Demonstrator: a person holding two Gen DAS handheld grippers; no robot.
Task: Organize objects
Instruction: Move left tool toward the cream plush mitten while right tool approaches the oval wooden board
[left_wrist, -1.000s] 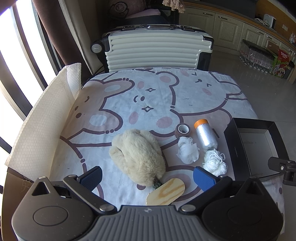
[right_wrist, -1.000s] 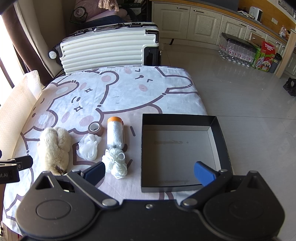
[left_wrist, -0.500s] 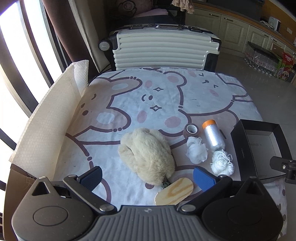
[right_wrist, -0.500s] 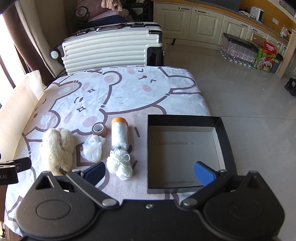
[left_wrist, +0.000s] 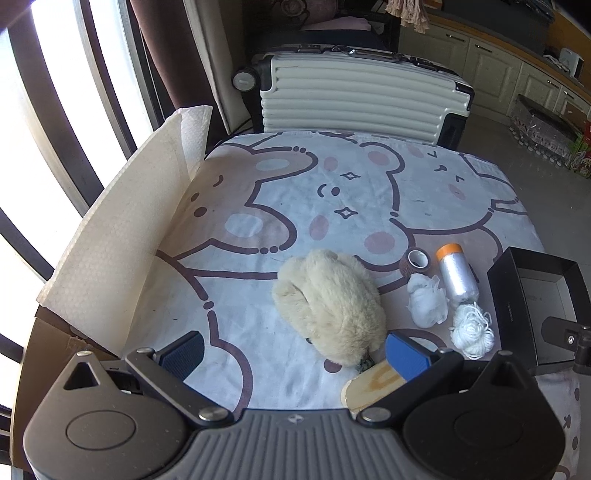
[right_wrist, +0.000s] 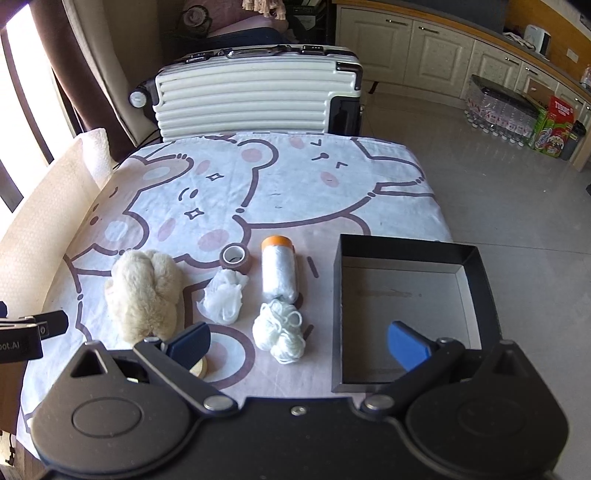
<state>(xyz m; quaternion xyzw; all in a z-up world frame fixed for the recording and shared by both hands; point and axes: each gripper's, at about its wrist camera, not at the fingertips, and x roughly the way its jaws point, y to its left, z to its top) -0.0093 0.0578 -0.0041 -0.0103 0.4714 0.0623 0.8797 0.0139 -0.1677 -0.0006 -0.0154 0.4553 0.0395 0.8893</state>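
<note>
A cream fluffy item (left_wrist: 328, 302) (right_wrist: 144, 291) lies on the bear-print cloth, with a wooden piece (left_wrist: 373, 384) at its near end. To its right lie a brown tape roll (right_wrist: 236, 258) (left_wrist: 415, 260), a white mesh puff (right_wrist: 223, 295) (left_wrist: 426, 302), an orange-capped roll of clear film (right_wrist: 279, 271) (left_wrist: 456, 271) and a white yarn bundle (right_wrist: 280, 330) (left_wrist: 472, 330). An empty black box (right_wrist: 410, 243) (left_wrist: 509, 306) stands at the right. My left gripper (left_wrist: 295, 356) is open, just short of the fluffy item. My right gripper (right_wrist: 299, 343) is open, just short of the yarn and the box's near-left corner.
A white ribbed suitcase (right_wrist: 255, 99) stands behind the table's far edge. A white foam sheet (left_wrist: 122, 236) rises along the left edge, by the window. The right edge drops to a tiled floor (right_wrist: 509, 192); cabinets and packaged goods stand far right.
Both grippers have shifted left and slightly forward, so the objects sit further right in both views. Nothing on the table has moved and both grippers stay open.
</note>
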